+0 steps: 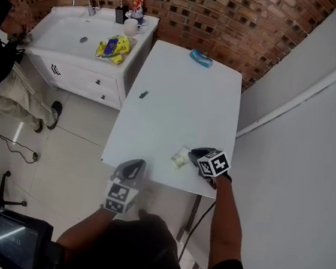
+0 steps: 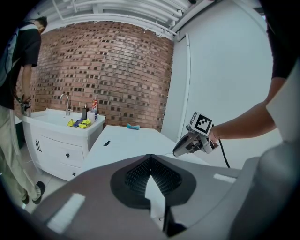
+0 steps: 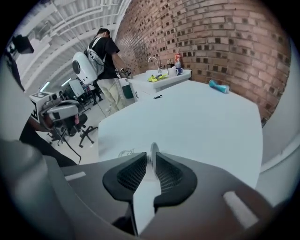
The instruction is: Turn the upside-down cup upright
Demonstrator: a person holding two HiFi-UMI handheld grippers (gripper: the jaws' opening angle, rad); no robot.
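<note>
Now your right gripper (image 1: 194, 156) pinches the clear cup (image 1: 180, 159) near the table (image 1: 178, 96) edge; your left gripper (image 1: 132, 165) hangs closed, empty.

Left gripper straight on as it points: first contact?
Looks free: left gripper points along the white table toward its far end; the teal thing there sits just left of that line. Height over tabletop unclear.

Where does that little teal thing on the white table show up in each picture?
Head view: the teal thing lies at the far end of the table, upper middle.
Left gripper view: teal thing small, left of centre, at the table's far edge.
Right gripper view: teal thing upper right, below the brick wall.
Shared landmark: the sink, left of it in all three.
</note>
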